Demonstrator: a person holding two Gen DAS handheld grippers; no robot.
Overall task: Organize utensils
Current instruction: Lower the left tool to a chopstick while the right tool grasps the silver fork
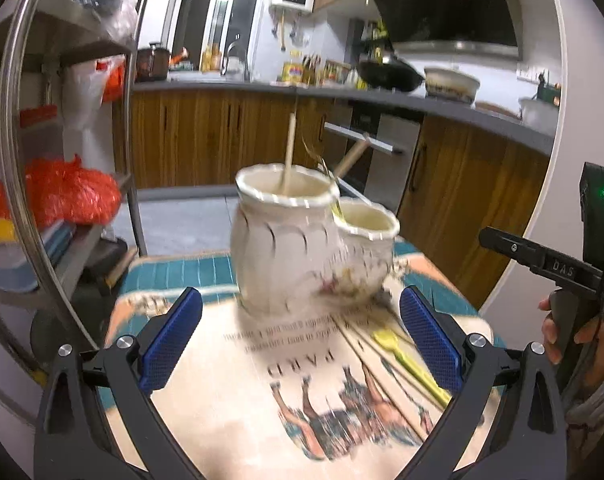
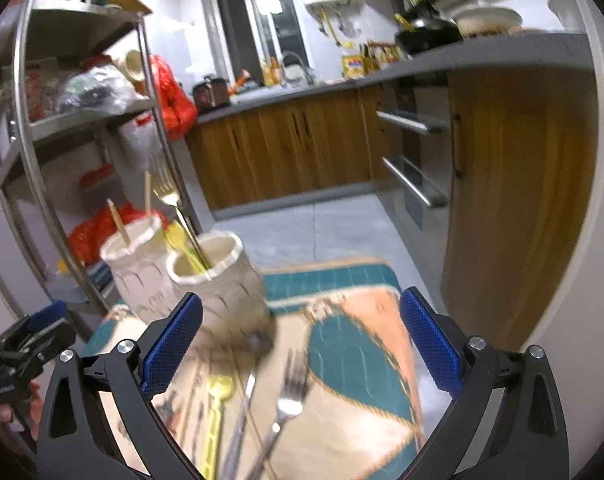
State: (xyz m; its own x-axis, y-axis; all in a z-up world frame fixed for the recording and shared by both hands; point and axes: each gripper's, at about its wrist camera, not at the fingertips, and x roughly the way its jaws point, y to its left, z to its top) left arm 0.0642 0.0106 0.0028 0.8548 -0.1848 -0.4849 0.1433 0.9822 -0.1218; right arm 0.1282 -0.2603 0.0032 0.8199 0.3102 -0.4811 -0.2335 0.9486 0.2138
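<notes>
Two joined white ceramic pots stand on a patterned tablecloth (image 1: 221, 400). The larger pot (image 1: 281, 240) holds wooden chopsticks (image 1: 289, 152). The smaller pot (image 1: 368, 248) holds a gold fork (image 2: 166, 194) and a yellow utensil. My left gripper (image 1: 300, 308) is open wide just in front of the pots, with nothing between its pads. My right gripper (image 2: 300, 304) is open wide too. Below it on the cloth lie a yellow spoon (image 2: 217, 408), a silver spoon (image 2: 243, 392) and a silver fork (image 2: 289, 396). The yellow spoon (image 1: 406, 356) also shows near my left gripper's right finger.
A metal shelf rack (image 2: 81, 120) with bags and boxes stands left of the table. Wooden cabinets (image 1: 221, 136) and an oven (image 2: 414, 160) line the far side across a grey floor. A hand (image 1: 578, 332) holds the other gripper at the right edge.
</notes>
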